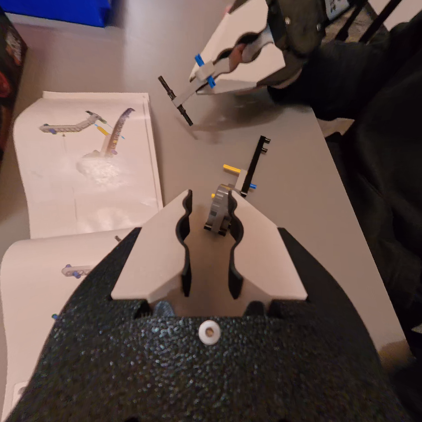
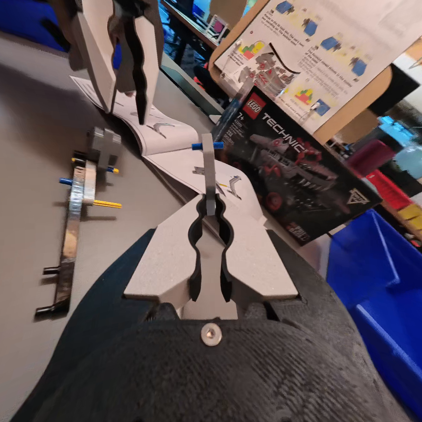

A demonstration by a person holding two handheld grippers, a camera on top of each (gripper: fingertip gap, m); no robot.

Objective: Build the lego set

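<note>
My right gripper (image 2: 210,199) is shut on a grey angled beam (image 2: 210,178) and holds it upright above the table; a blue pin (image 2: 207,146) crosses its top. In the left wrist view the right gripper (image 1: 197,82) holds this beam (image 1: 185,97), which has a black axle (image 1: 167,90) through its far end. A partial assembly (image 1: 244,180) lies on the table: a black beam (image 1: 253,164), a grey toothed piece (image 1: 218,210), a yellow axle (image 1: 231,169). My left gripper (image 1: 209,201) is open, with the toothed piece between its tips beside the right finger. In the right wrist view the left gripper (image 2: 125,116) hovers over the assembly (image 2: 77,194).
An open instruction booklet (image 1: 86,159) lies left of the assembly and shows in the right wrist view (image 2: 178,146). The set's black box (image 2: 292,171) stands behind it, beside a blue bin (image 2: 376,274). The table edge (image 1: 338,182) runs along the right, next to a person's dark clothing (image 1: 365,114). The grippers' ends are close to 11 cm from one another.
</note>
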